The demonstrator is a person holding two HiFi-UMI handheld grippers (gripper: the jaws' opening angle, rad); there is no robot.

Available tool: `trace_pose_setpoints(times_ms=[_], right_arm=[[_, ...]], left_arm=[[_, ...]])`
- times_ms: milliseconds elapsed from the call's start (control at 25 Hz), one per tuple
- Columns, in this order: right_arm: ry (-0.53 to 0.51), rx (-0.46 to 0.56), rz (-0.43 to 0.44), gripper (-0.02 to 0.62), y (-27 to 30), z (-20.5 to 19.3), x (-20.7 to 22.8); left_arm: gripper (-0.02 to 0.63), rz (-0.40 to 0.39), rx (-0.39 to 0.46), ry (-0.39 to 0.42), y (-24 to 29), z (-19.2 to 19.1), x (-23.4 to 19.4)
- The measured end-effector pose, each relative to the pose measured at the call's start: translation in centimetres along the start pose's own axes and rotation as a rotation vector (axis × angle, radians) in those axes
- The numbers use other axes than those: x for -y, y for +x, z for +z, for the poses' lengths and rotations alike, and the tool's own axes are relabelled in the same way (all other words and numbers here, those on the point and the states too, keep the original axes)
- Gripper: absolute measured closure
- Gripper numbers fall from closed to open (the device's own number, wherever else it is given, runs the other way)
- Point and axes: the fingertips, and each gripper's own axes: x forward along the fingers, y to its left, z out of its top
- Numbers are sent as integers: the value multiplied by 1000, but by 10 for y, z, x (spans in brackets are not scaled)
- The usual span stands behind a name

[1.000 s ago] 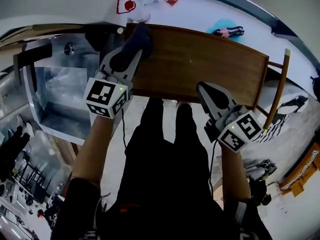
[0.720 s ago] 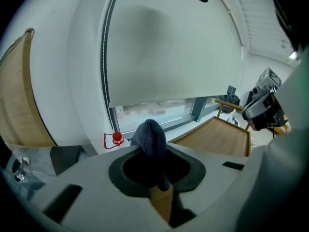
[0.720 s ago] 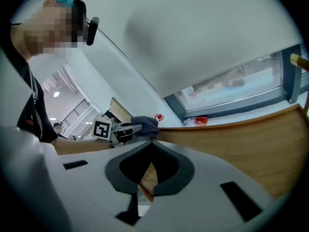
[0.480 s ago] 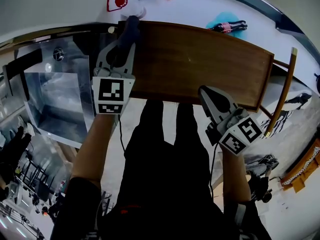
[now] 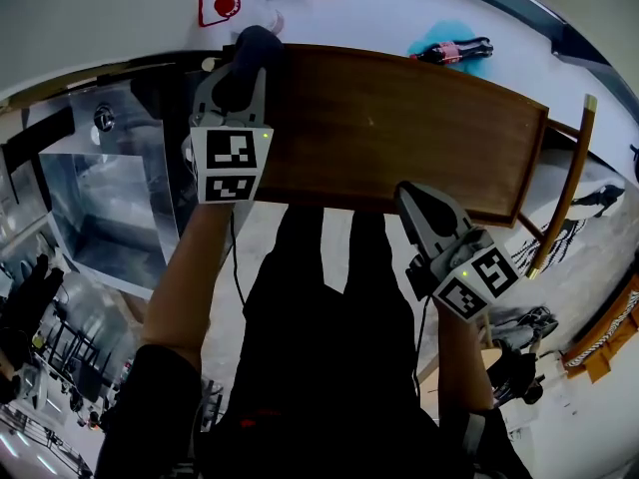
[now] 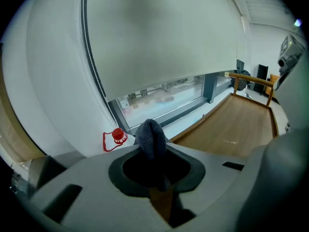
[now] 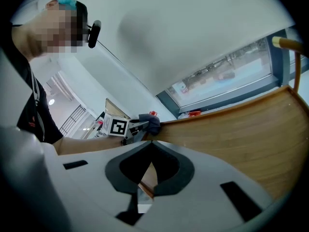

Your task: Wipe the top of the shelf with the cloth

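The brown wooden shelf top [image 5: 399, 128] runs across the head view. A dark grey cloth [image 5: 252, 48] sits bunched at its far left corner, with my left gripper [image 5: 243, 68] shut on it. From the left gripper view, the cloth [image 6: 151, 138] sticks up between the closed jaws, and the shelf top [image 6: 236, 127] stretches off to the right. My right gripper [image 5: 412, 196] hovers at the shelf's near edge, shut and holding nothing. In the right gripper view its jaws [image 7: 151, 148] meet over the wood [image 7: 241, 139], and the left gripper [image 7: 129, 127] with the cloth [image 7: 152, 122] shows beyond.
A shiny metal box [image 5: 110, 188] stands left of the shelf. A bottle on a teal patch [image 5: 454, 50] and a red-and-white item [image 5: 225, 10] lie behind the shelf. A wooden rail [image 5: 564, 183] rises at the right end. The person's legs are below the near edge.
My left gripper has carried the cloth left and farther back, to the shelf's far left corner, and now points straight ahead. The right gripper has barely shifted.
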Motion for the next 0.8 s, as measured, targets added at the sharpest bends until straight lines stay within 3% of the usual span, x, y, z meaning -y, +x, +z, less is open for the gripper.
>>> trace_pose_setpoints(times_ms=[800], right_arm=[[98, 58, -20, 592, -37, -12, 31]], left_arm=[[537, -125, -50, 56, 55, 20, 64]])
